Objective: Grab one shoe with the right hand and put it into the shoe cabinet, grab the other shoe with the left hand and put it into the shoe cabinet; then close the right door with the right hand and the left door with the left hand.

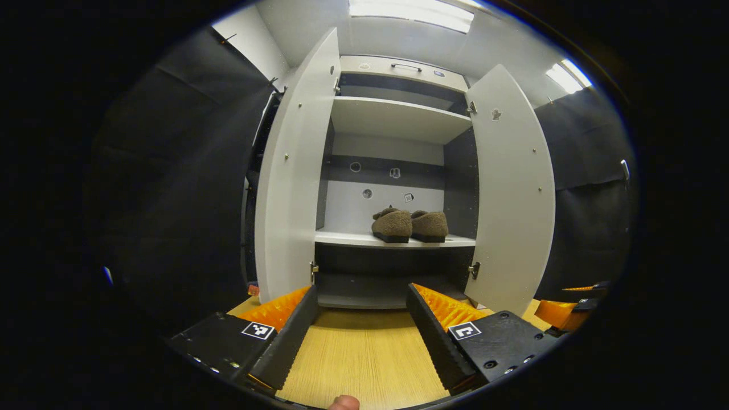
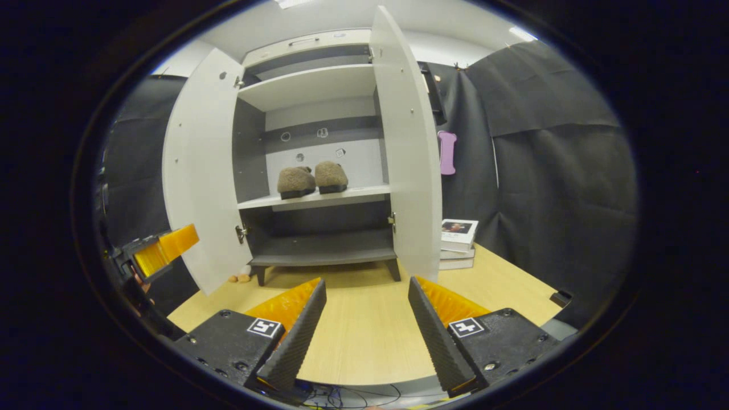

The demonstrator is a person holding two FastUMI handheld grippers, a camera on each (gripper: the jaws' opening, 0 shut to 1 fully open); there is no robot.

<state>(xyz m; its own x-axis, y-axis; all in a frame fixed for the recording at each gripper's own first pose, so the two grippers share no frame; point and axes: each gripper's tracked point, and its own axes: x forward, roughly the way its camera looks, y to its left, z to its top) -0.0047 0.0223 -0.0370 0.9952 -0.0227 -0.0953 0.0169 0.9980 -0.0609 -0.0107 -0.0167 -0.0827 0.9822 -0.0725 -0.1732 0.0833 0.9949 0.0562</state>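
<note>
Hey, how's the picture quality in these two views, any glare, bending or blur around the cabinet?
Left gripper view: ceiling lights blow out to white glare, the cabinet doors bow outward from fisheye distortion, and the shoes stay sharp. Right gripper view: the light is softer, the right door curves strongly, the lower shelf sits in shadow, and nothing looks blurred.

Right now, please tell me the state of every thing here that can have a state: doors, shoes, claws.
Left door: open wide.
Right door: open wide.
Left shoe: on the middle shelf, upright.
Right shoe: beside it, touching.
Left claw: open, holds nothing.
Right claw: open, holds nothing.
Books: stacked on the table, closed.
</note>
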